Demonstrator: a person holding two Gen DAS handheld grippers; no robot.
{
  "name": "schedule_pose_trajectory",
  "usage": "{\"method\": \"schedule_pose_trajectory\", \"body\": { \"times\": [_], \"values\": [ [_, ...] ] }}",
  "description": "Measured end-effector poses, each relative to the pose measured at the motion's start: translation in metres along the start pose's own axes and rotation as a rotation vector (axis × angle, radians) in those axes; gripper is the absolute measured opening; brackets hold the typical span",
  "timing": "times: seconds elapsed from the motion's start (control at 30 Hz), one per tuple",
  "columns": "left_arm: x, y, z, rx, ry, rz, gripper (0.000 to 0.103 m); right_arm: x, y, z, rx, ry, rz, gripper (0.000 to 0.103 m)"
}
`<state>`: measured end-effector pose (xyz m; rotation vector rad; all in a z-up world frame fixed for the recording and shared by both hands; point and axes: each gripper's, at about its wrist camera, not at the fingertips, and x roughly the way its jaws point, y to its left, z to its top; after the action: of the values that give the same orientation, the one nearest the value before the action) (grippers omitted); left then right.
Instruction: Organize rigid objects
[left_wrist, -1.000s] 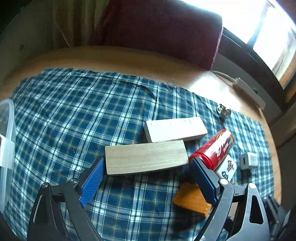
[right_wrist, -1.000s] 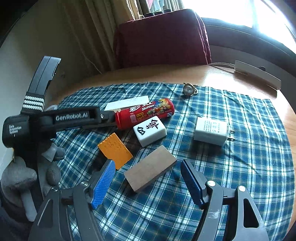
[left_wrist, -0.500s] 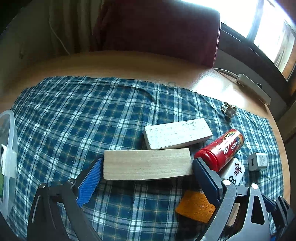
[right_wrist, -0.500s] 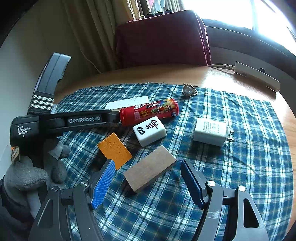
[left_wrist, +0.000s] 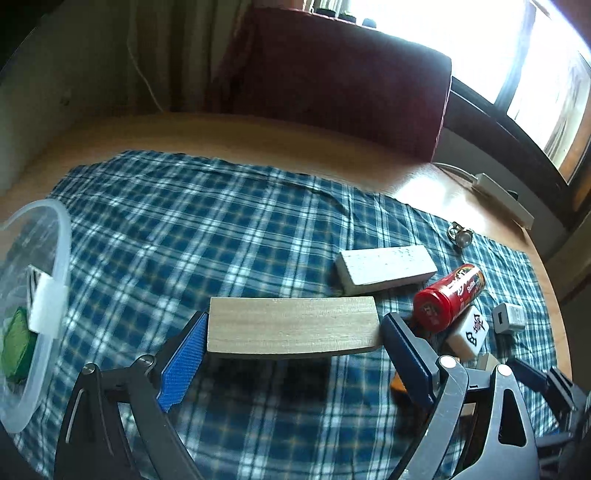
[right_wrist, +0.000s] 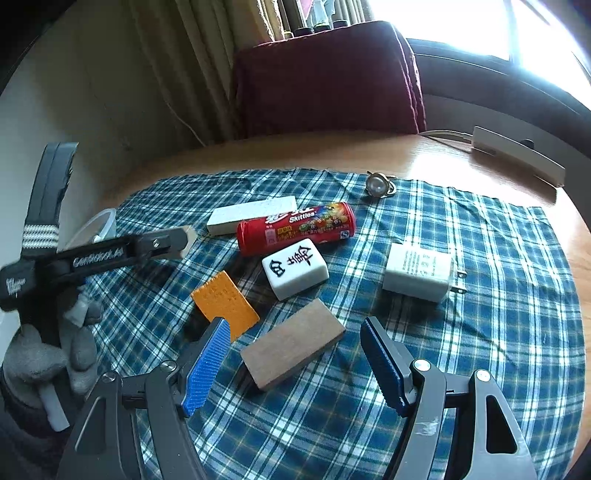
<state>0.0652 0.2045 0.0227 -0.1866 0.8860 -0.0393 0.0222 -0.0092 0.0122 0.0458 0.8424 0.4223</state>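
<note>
A round wooden bench under a window carries a blue plaid cloth. The left gripper has its jaws clamped on the ends of a pale block, long axis crosswise, level. 1 second ago it lay on the cloth; now it hangs above it, near the tub at the cloth's left edge. The right gripper is spread wide around a brown block.

maroon cushion, curtain, white power strip beyond the plaid cloth
</note>
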Motion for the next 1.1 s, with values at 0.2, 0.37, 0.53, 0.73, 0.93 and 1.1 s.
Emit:
{"method": "schedule_pose_trajectory", "body": {
  "times": [0.2, 0.37, 0.53, 0.73, 0.93, 1.1],
  "values": [
    [-0.016, 0.008, -0.008, 0.011, -0.033, 0.017, 0.092, 0.014, 0.004, 0.010, -0.041, 0.032, 0.013, 0.076],
    [-0.021, 0.001, -0.008, 0.030, -0.072, 0.035, 0.092, 0.020, 0.016, 0.005, -0.112, 0.056, -0.003, 0.077],
    [-0.020, 0.000, -0.008, 0.028, -0.072, 0.037, 0.092, 0.018, 0.031, -0.005, -0.221, 0.069, -0.052, 0.077],
    [-0.023, 0.004, -0.008, 0.016, -0.076, 0.036, 0.092, 0.014, 0.032, -0.010, -0.252, 0.071, -0.075, 0.073],
    [-0.023, 0.002, -0.008, 0.015, -0.081, 0.034, 0.092, 0.012, 0.037, -0.012, -0.275, 0.049, -0.127, 0.066],
    [-0.027, 0.001, -0.007, 0.012, -0.099, 0.035, 0.092, 0.007, 0.037, -0.013, -0.254, 0.044, -0.130, 0.066]
  ]
}}
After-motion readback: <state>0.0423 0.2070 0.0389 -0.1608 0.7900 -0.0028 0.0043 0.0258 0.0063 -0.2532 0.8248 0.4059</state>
